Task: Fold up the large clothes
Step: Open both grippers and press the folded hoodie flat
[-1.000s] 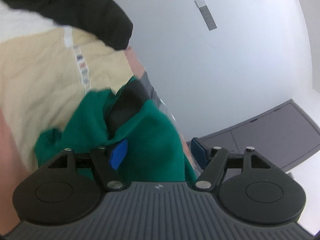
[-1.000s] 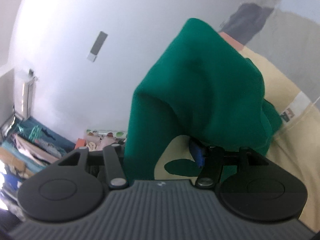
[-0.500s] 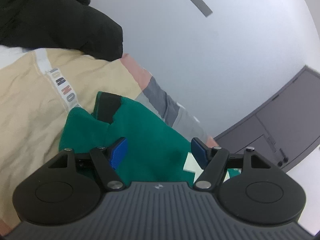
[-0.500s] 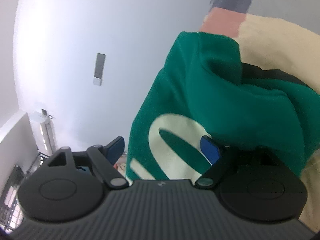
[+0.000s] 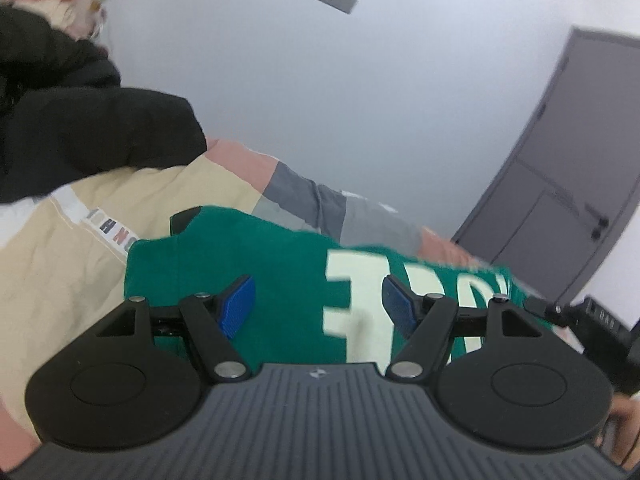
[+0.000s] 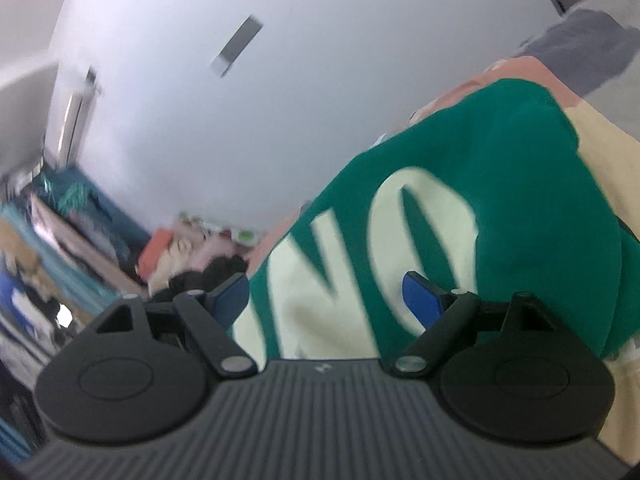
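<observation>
Plainly, the green sweatshirt (image 5: 280,264) lay spread on the patchwork bedcover (image 5: 60,264), its cream lettering facing up. The left gripper (image 5: 318,304) hovered over it with its blue fingers (image 5: 238,306) spread wide, the cloth below and between them, ungripped. The right gripper (image 6: 332,300) was likewise released, its right pad (image 6: 420,300) over the letters and its left pad just past the garment's edge. A black jacket (image 5: 80,128) lay beyond.

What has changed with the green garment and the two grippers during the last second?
The right gripper, shut on the green garment a second ago, let go; both it and the left gripper now stand open. The garment, then bunched and lifted, lies spread with its pale letters showing. The beige bedding and black jacket stayed.
</observation>
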Demonstrator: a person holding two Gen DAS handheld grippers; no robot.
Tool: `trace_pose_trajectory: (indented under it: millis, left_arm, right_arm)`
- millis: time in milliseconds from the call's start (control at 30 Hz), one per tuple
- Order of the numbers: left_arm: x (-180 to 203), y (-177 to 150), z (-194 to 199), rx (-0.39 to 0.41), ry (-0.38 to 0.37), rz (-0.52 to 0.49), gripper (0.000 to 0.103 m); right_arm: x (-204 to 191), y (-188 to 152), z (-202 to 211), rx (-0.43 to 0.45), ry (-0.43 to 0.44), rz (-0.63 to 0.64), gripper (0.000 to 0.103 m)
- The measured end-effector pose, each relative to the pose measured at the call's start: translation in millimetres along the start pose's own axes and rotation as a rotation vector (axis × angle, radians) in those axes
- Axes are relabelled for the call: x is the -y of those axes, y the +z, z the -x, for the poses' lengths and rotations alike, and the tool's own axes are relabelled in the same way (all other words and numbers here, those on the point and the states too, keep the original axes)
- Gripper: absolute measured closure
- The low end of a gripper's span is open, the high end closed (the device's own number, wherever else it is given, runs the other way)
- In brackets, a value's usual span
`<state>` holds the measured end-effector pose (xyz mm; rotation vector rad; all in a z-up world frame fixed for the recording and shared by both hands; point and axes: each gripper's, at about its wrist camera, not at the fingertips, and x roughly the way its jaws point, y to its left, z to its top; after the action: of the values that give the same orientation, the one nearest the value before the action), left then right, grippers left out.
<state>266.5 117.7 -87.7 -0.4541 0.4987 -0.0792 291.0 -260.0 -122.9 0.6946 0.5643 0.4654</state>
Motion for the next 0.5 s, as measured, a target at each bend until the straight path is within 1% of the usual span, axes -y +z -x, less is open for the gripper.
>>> trace_pose_trajectory:
  millis: [67,167,200,267,333,400,467,500]
  left_arm:
    - [6.4,-7.1,5.2,-0.013,0.024,-0.036,0.028]
    - [11.5,-19.3,9.8,-0.063,0.053,-0.069,0.029]
    - [13.8,-23.4,11.2,-0.072,0.062,-0.089,0.028]
    - [20.2,-31.3,16.1,-0.070,0.099,-0.138,0.028]
    - [22.1,-37.4,16.5,-0.071,0.111,-0.153,0.028]
    - [19.2,-41.4,12.8,-0.075,0.109,-0.124,0.028]
    - [14.9,-43.0,2.5,-0.081,0.135,-0.103,0.028]
    - [12.1,-43.2,-3.2,-0.078,0.145,-0.090,0.028]
  right_arm:
    - [-15.3,-9.0,4.9,-0.021,-0.043,0.085,0.017]
    - [-40.0,-29.0,10.9,-0.049,-0.150,0.272,0.017]
    - [-49.4,-37.9,11.9,-0.060,-0.186,0.354,0.017]
    - [-59.4,-49.1,11.5,-0.059,-0.213,0.463,0.018]
    - [-68.4,-56.4,11.2,-0.067,-0.222,0.523,0.019]
    - [-72.6,-60.7,5.4,-0.075,-0.244,0.553,0.019]
    - [-73.5,-64.1,-2.8,-0.079,-0.261,0.551,0.017]
    - [-72.1,-58.9,-11.7,-0.079,-0.272,0.542,0.017]
